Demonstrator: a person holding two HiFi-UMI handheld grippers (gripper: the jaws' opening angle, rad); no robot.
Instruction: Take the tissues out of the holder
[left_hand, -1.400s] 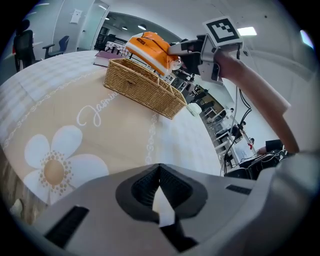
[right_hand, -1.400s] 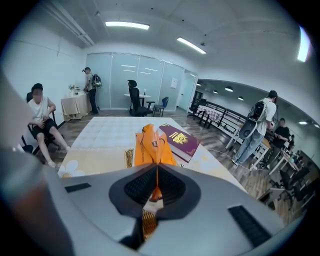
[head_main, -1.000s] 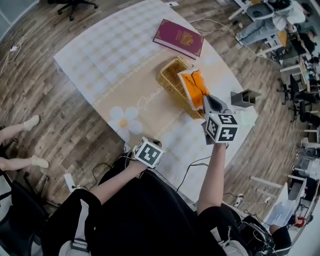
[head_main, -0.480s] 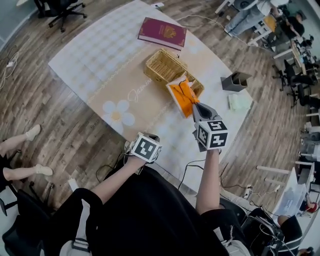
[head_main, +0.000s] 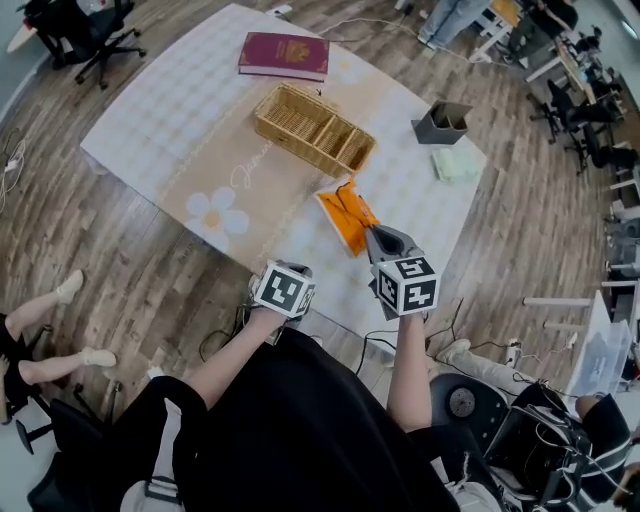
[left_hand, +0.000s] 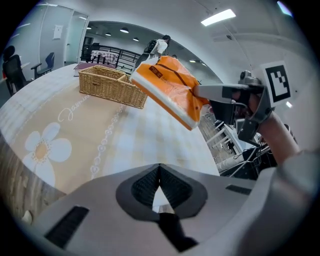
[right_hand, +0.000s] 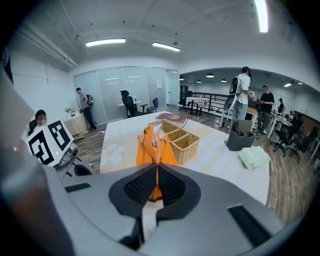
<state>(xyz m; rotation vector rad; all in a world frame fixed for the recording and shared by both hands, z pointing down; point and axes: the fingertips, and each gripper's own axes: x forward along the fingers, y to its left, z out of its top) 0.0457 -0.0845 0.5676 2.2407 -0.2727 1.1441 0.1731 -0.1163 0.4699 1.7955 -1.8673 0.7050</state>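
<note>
We look steeply down on a pale, flower-printed desk (head_main: 200, 120). The right tool (head_main: 370, 232) is clamped shut on one end of an orange tissue pack (head_main: 345, 215). It holds the pack in the air above the near part of the desk, clear of the wicker holder (head_main: 312, 128).

The pack's long axis runs straight out from the right tool's tips, away from the person and toward the holder. The far end points at the holder, but the two are well apart. From the left gripper view, the pack hangs tilted, with its free end the higher one and bare desk beneath it.

The left tool (left_hand: 159, 182) sits to the left of the right one, by the desk's near edge, and touches nothing. Its tips are pressed together with nothing between them. The right tool is the nearer hand by far, since it already carries the pack.

We judge the pack to be out of the holder. Setting it down would mean lowering it onto the open desk below, with the gripped end leading.

Further off lie a red book (head_main: 284, 55), a grey box (head_main: 443, 122) and a green cloth (head_main: 455, 165).
</note>
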